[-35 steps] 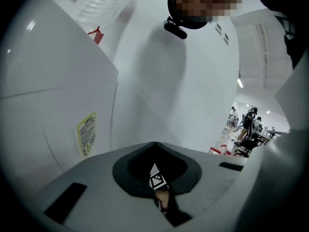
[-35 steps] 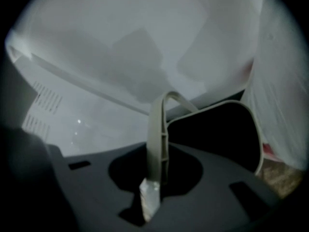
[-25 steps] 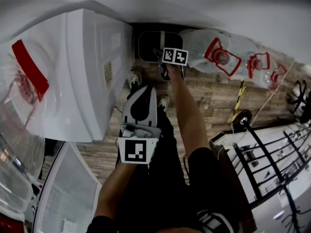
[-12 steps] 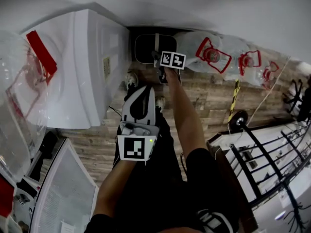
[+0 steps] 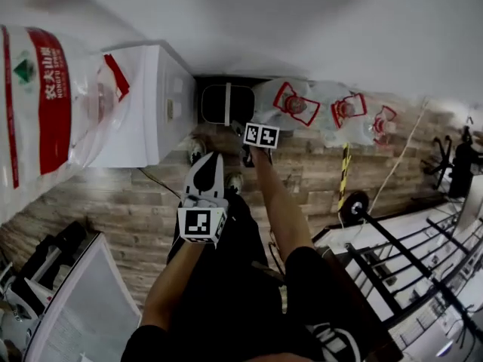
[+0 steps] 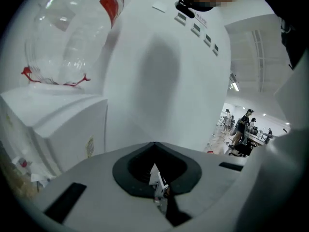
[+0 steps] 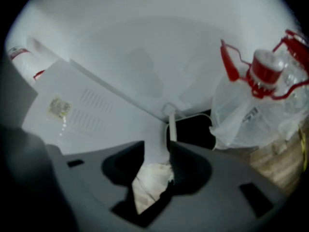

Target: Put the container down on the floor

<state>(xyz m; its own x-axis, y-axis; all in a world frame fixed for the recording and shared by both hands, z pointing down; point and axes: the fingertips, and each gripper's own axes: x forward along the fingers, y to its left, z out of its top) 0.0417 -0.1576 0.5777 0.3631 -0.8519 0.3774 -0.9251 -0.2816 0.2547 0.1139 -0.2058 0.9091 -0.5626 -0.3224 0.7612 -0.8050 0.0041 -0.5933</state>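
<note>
The container [image 5: 213, 104] is a black bin with a white upright handle [image 5: 227, 104]. It stands on the wooden floor against the wall, between a white dispenser and bagged bottles. My right gripper [image 5: 240, 125] is just in front of it, open, with nothing between the jaws. In the right gripper view the bin [image 7: 195, 129] and its handle [image 7: 172, 124] lie just beyond the right gripper [image 7: 155, 151], apart from the pads. My left gripper [image 5: 211, 157] hangs over the person's legs, shut and empty. In the left gripper view the left gripper [image 6: 154, 146] faces the white wall.
A white water dispenser [image 5: 147, 104] with a big clear bottle [image 5: 45, 89] on top stands to the left of the bin. Bagged water bottles with red handles [image 5: 302, 105] lie to its right. A black wire rack [image 5: 407, 262] is at lower right, and a white appliance [image 5: 83, 308] at lower left.
The head view has pulled back and up, so everything looks smaller. The right gripper has drawn back a little from the container's rim. The left gripper stays over the legs.
</note>
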